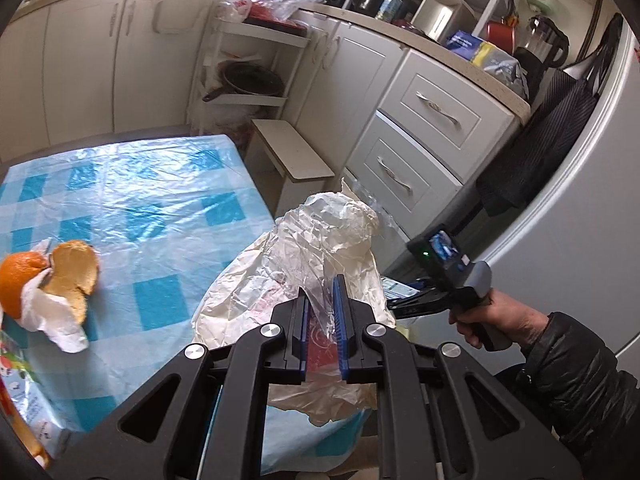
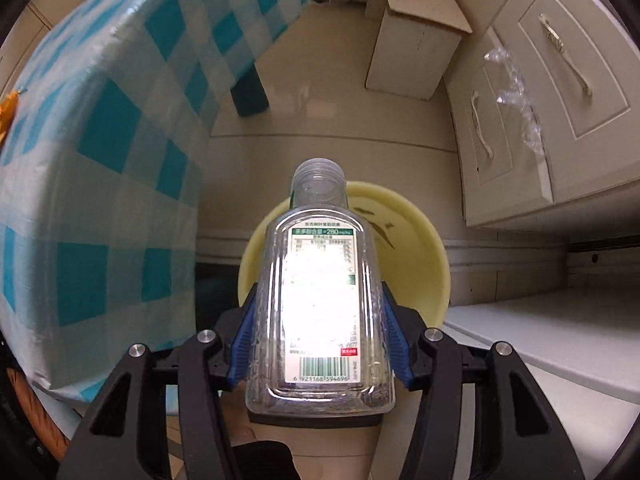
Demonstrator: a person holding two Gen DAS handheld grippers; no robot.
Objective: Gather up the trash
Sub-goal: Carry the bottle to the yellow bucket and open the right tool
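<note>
Mid-task, by the look of it: two pieces of trash are in hand, none seen dropped yet. Right gripper point(image 2: 320, 344) clamps an empty clear plastic bottle point(image 2: 320, 300), cap off, blue pads point(image 2: 244, 340) pressed on both its flanks, neck pointing away from the camera toward 12 o'clock. Directly beyond the neck, on the floor, sits a pale yellow bin point(image 2: 424, 248), mouth open, a few dark scraps stuck on its inner wall; the bottle hangs above that mouth, so release looks like the next step, though whether it is centred enough I cannot tell. Left gripper point(image 1: 322, 320) is nearly shut, pinching a fold of crumpled white plastic bag point(image 1: 320, 248), which bulges up toward 12 o'clock over the table's near corner. Still on the blue-checked tablecloth point(image 1: 152, 208): orange peel point(image 1: 70, 272) and a white tissue point(image 1: 56, 316) at 9 o'clock, and a printed carton point(image 1: 24, 400) at 8 o'clock, partly cut off by the frame edge. Those look left to collect. Pose: right tool points steeply down at the floor beside the table edge; in the left view the person's right hand point(image 1: 496, 316), in a dark padded sleeve, holds its handle at 3 o'clock, below table level. Left tool is tilted down across the tabletop
</note>
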